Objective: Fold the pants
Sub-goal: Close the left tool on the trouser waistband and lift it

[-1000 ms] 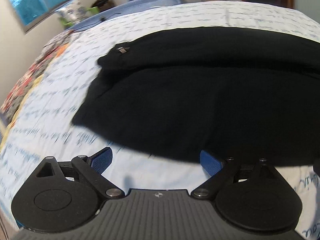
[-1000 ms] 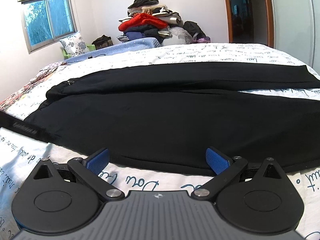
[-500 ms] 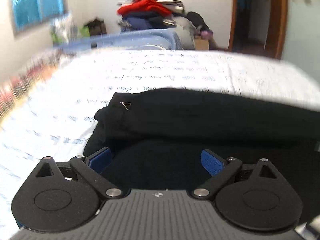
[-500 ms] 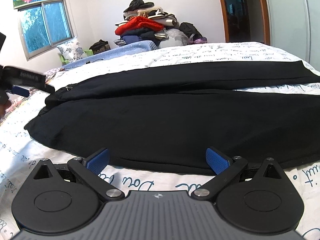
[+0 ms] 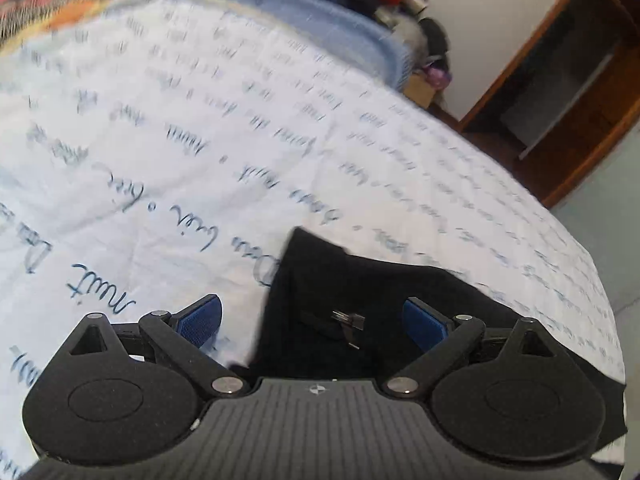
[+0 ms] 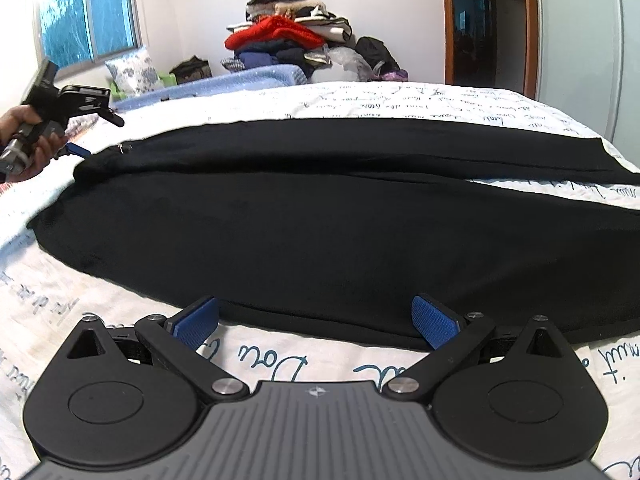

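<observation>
**Both claws open over black pants on the bed**

At far left of the right wrist view, a hand [image 6: 28,136] grips the left claw [image 6: 86,138] at the waist end of the pants [image 6: 320,216]. In its own view the left claw [image 5: 312,320] has its blue pads [image 5: 200,320] spread wide apart, holding nothing. The pants' waist corner lies between them, and a small metal clasp [image 5: 348,320] sits on the cloth there. The left pad is over the bed [image 5: 200,120], whose white cover carries blue handwriting print; the right pad is over black cloth.

The pants lie flat across the bed, waist to the left, legs running to the right, with a strip of cover showing between the legs at the right end.

The right claw [image 6: 316,320] is at the near edge of the pants, about midway along, pads wide apart and empty. Whether the pads touch the cloth cannot be told.

Behind the bed a clothes pile [image 6: 296,44] stands against the wall.
</observation>
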Available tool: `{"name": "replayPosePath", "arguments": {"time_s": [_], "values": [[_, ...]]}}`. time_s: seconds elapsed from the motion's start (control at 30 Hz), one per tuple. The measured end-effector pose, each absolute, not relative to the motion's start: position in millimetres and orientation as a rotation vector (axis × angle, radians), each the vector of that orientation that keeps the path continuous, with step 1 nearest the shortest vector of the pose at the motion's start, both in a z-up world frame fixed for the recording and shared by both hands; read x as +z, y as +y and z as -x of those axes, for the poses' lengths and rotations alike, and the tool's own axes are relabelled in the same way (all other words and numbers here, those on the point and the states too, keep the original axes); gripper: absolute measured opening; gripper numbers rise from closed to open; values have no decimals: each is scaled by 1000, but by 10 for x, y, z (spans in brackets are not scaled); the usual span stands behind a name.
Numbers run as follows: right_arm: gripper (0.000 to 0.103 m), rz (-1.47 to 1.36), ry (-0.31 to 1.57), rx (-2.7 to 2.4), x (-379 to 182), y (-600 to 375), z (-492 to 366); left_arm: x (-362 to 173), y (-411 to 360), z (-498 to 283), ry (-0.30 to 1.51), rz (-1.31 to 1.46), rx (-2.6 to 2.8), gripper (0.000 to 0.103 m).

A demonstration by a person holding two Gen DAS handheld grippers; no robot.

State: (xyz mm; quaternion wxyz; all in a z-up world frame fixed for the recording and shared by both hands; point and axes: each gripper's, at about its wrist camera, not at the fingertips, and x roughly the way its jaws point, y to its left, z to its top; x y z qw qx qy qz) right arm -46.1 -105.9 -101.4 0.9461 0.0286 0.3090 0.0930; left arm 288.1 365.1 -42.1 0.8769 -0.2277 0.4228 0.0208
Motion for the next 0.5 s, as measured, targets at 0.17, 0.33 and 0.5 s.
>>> {"name": "replayPosePath", "arguments": {"time_s": [0.17,0.33,0.5], "values": [[103,-19,643,169,-1026,-1000,427,-596,3778,-3005,878,579,-81,102],[103,-4,657,163,-1037,-977,385,-591,3790,-3062,854,694,-225,93],[103,3,659,158,-1043,-963,380,-612,3769,-3141,863,651,-242,38]]}}
